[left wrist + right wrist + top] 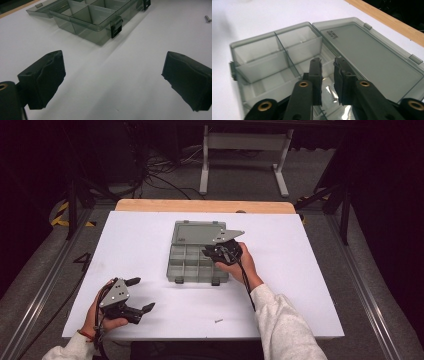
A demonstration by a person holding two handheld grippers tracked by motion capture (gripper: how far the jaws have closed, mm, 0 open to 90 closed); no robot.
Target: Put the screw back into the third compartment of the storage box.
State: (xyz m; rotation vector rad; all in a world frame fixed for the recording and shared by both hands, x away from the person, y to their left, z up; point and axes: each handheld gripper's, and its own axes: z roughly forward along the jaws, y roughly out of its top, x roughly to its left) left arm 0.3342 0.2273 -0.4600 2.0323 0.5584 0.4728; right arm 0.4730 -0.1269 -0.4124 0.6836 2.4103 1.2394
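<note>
Sorting small screws into a grey compartment box [195, 262], by the look of it. Lies near the middle of the white table [300, 285], lid [372, 57] swung fully open and flat toward the far side.

Right gripper [223, 251] hovers over the right-hand compartments of the box, jaws parted by a narrow gap with nothing between them. In the right gripper view, a screw [332, 92] rests on the floor of the compartment just below that gap, apart from both pads; judged as just dropped, or about to be picked, cannot tell which.

Left gripper [140, 295] waits at the near left of the table, well apart from the box, jaws spread wide and empty, pads [47, 77] clear of the surface.

Another loose screw [218, 321] lies on the table near the front edge, between the two hands, seen also at the far right in the left gripper view [208, 18].

Next move, as a judgement: lift the right gripper clear of the dividers, reach for the loose screw with jaws open and low, close squarely on so small a part, then carry it to a compartment.
</note>
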